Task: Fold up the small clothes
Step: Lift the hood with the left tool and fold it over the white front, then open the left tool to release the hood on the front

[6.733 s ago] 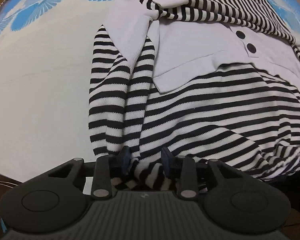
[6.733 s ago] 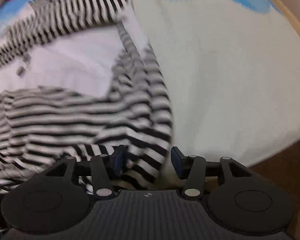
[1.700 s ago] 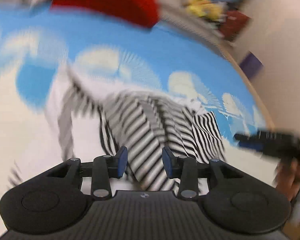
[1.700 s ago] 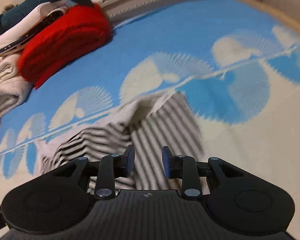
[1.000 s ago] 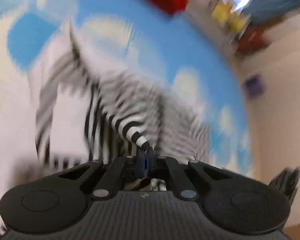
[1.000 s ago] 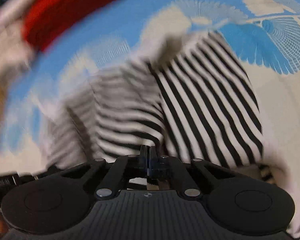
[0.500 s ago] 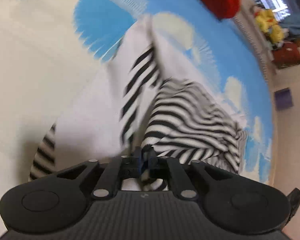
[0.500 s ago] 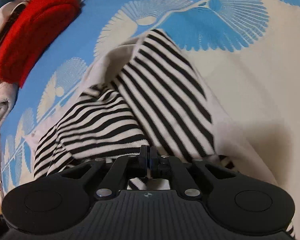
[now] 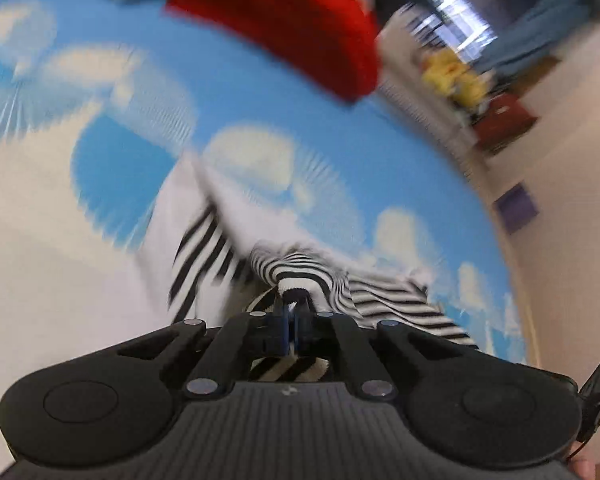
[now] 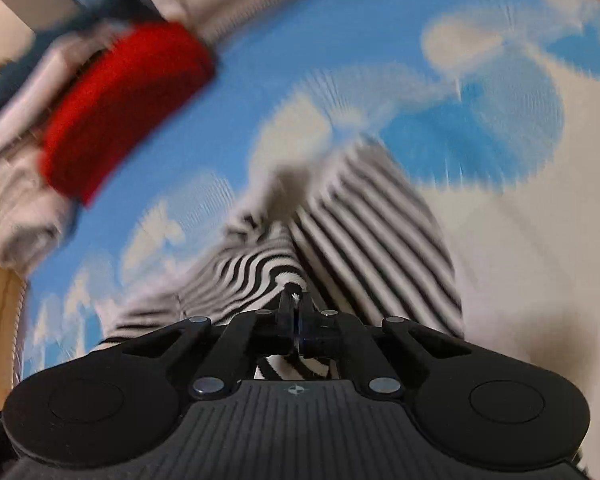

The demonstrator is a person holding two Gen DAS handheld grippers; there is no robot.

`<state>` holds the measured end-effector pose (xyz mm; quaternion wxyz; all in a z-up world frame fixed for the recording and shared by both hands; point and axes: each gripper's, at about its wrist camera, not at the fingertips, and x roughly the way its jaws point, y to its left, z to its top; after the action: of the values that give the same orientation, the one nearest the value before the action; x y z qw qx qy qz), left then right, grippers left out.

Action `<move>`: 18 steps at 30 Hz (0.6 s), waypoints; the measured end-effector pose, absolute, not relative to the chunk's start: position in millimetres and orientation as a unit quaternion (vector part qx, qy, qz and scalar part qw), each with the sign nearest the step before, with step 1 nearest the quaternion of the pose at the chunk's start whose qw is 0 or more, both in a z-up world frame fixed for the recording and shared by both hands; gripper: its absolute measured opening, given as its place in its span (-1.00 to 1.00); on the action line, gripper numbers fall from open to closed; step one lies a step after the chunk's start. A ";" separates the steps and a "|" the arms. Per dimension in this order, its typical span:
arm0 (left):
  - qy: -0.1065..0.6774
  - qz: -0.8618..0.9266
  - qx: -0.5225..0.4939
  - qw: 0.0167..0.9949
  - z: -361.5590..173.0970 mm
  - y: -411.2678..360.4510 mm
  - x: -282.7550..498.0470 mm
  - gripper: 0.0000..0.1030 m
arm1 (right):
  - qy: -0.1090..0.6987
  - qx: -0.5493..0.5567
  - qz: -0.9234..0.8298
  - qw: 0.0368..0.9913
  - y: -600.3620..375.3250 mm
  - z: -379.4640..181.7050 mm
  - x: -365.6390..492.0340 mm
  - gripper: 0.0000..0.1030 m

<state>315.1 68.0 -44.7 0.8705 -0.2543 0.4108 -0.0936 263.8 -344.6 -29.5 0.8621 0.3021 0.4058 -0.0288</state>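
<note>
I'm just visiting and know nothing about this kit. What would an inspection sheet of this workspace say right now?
Surface: blue and cream patterned bedspread.
Job's things: striped top, bunched, partly lifted.
Clutter: red folded garment; cream knit beside it.
Grippers: left gripper shut on striped top; right gripper shut on striped top.
Cables: nothing seen.
Surroundings: yellow toy, blurred; pale wall.

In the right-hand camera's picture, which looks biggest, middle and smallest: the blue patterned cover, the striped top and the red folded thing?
As they look in the right wrist view:
1. blue patterned cover, filling most of the picture.
2. striped top.
3. red folded cloth.
The last two look close in size. The top is nearer the camera, so their true order is unsure.
</note>
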 end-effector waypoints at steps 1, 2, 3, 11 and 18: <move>0.413 -0.087 -0.240 0.874 -44.4 67.8 314.0 -0.96 | 0.396 0.287 -0.039 0.871 -345.6 -22.9 261.3 -0.99; 0.430 -0.076 -0.228 0.870 -50.6 65.4 315.7 -0.95 | 0.398 0.279 -0.051 0.872 -347.3 -21.9 260.4 -0.99; 0.464 -0.060 -0.219 0.856 -63.3 65.5 317.9 -0.95 | 0.410 0.282 -0.060 0.866 -350.3 -26.4 260.0 -0.99; 0.527 -0.027 -0.218 0.821 -84.9 70.7 317.6 -0.43 | 0.492 0.287 -0.103 0.815 -353.8 -65.1 267.6 -0.61; 0.445 -0.069 -0.217 0.866 -51.4 63.4 303.2 -0.41 | 0.434 0.248 -0.097 0.861 -350.9 -39.7 265.7 -0.34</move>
<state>303.2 63.4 -51.4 0.8663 -0.2172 0.4446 -0.0686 265.7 -350.9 -39.7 0.8605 0.2481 0.4341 -0.0975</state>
